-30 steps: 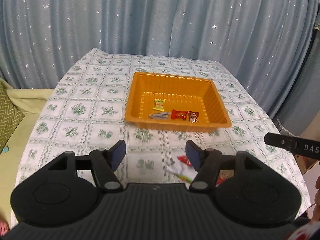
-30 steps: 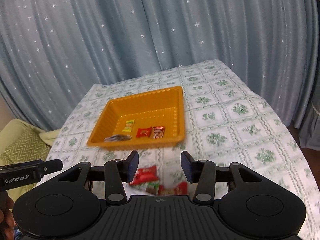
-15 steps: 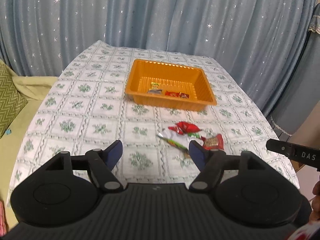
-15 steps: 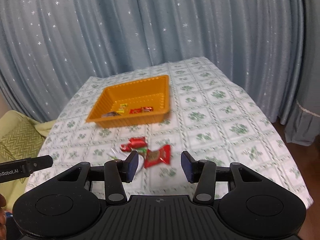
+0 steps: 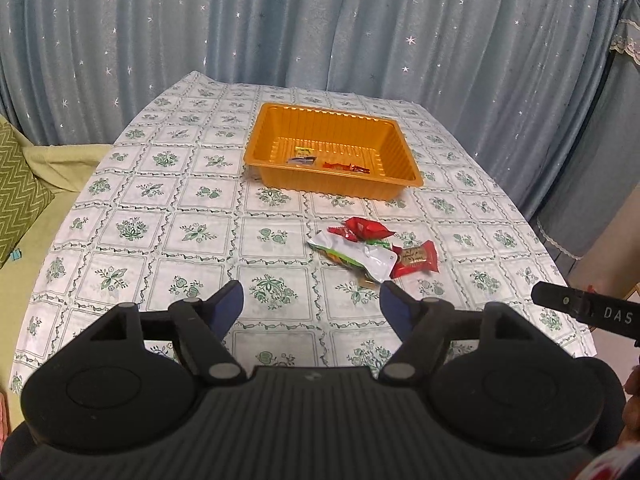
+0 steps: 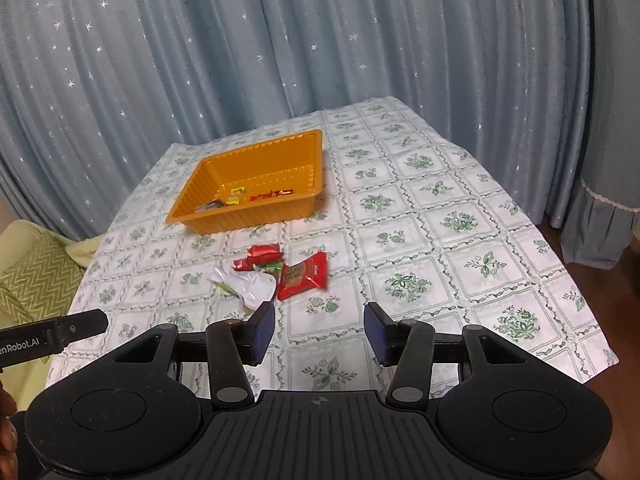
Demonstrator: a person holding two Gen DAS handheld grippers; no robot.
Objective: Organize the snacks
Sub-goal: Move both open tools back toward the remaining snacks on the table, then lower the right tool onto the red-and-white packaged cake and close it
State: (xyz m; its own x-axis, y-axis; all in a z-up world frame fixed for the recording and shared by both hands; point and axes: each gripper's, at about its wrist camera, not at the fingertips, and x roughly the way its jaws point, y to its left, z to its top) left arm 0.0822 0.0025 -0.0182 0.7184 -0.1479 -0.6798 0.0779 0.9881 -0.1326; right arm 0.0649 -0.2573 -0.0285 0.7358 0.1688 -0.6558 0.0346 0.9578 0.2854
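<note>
An orange tray (image 5: 404, 148) (image 6: 188, 206) stands at the far middle of the table and holds several small wrapped snacks (image 5: 332, 165) (image 6: 256, 196). A pile of loose snacks lies on the cloth in front of it: a red packet (image 5: 366, 229) (image 6: 262, 254), a white and green pouch (image 5: 352, 254) (image 6: 252, 286) and a red square packet (image 5: 416, 258) (image 6: 302, 276). My left gripper (image 5: 312, 310) is open and empty, near the pile. My right gripper (image 6: 320, 330) is open and empty, just right of it.
The table wears a white cloth with green flowers (image 5: 160, 216) (image 6: 460, 248). Blue starred curtains (image 5: 320, 24) hang behind. A green cushion (image 5: 16, 192) (image 6: 36, 280) lies at the left. The floor (image 6: 624, 280) drops off at the right edge.
Both grippers have pulled back and up from the tray. The loose snack pile, before partly hidden under the fingers, now lies in full view ahead of them.
</note>
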